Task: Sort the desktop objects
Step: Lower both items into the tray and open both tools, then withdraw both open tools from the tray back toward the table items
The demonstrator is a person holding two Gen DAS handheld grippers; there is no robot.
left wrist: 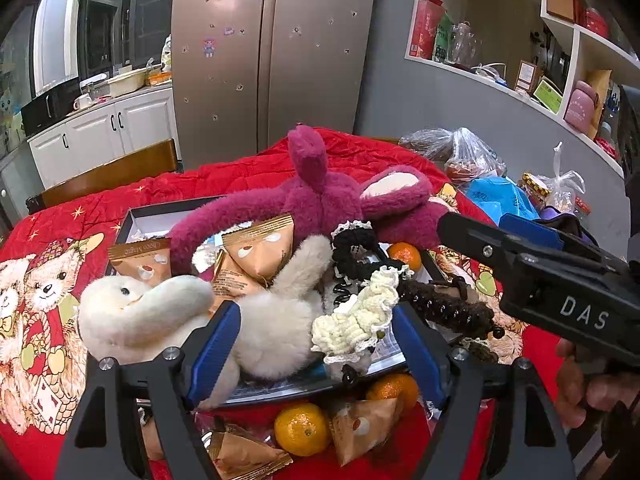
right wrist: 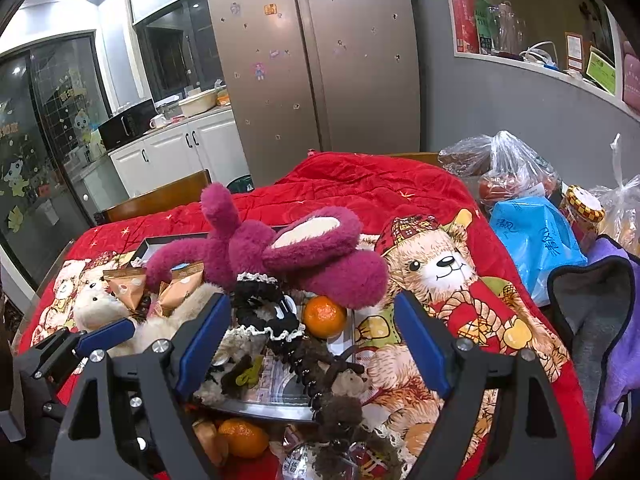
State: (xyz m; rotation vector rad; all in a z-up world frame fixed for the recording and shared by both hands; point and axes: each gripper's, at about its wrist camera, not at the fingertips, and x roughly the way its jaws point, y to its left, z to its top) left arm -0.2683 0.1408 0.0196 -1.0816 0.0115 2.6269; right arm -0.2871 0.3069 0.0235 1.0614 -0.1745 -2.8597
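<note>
A dark tray (left wrist: 280,391) on the red blanket holds a heap of things. In it are a magenta plush (left wrist: 332,200), a white plush (left wrist: 160,312), orange snack packets (left wrist: 260,252), a black scrunchie (left wrist: 356,252), a cream scrunchie (left wrist: 352,320) and a brown hair claw (left wrist: 448,308). My left gripper (left wrist: 320,346) stands open over the white plush and the cream scrunchie, which lie between its fingers unpressed. My right gripper (right wrist: 312,336) is open above the black scrunchie (right wrist: 264,308) and a tangerine (right wrist: 324,316), gripping nothing. Its black body (left wrist: 560,280) reaches in from the right.
Loose tangerines (left wrist: 300,428) and snack packets (left wrist: 360,428) lie in front of the tray. Plastic bags (right wrist: 504,168), a blue bag (right wrist: 532,236), a jar (right wrist: 584,208) and purple cloth (right wrist: 616,320) crowd the right side. A wooden chair (left wrist: 116,172) stands behind the table.
</note>
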